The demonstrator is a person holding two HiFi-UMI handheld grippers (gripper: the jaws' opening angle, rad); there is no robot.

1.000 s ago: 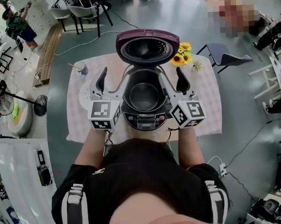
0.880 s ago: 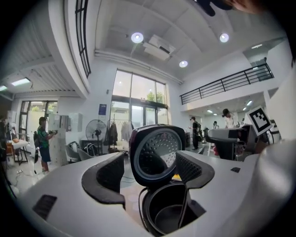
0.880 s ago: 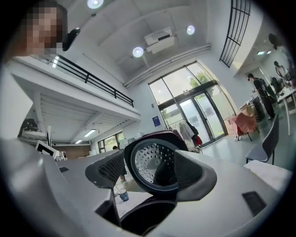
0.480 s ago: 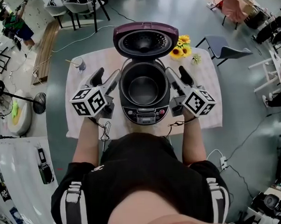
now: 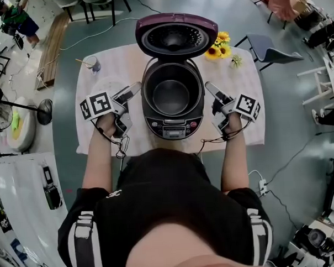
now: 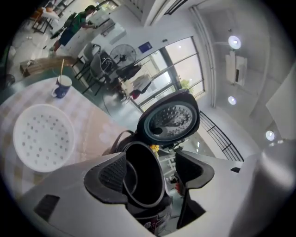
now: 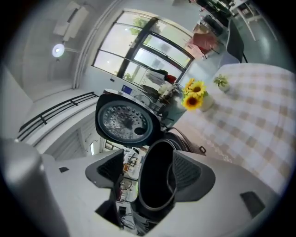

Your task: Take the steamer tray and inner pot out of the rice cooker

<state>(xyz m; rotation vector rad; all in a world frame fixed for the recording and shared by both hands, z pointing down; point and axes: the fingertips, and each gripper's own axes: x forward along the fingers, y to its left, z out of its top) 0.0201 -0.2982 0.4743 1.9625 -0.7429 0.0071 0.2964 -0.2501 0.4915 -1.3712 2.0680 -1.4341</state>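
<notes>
Inner pot (image 5: 172, 95) log | left tool (image 5: 130, 92), right tool (image 5: 214, 92): jaws wide, just been opening, holding nothing | both just beside rice cooker (image 5: 174, 127), one each side | steamer tray (image 6: 44, 136) done: out on bench (image 5: 247, 71), left of rice cooker | Inner pot seated inside rice cooker, removal pending

No print can be read; the rice cooker (image 5: 173, 127) panel's labels blur.

Glossy rice cooker (image 5: 172, 125) — cloth tablecloth (image 5: 124, 64)

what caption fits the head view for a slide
Open rice cooker, inner pot inside, flanked by open left claw and open right claw; steamer tray already out
</notes>
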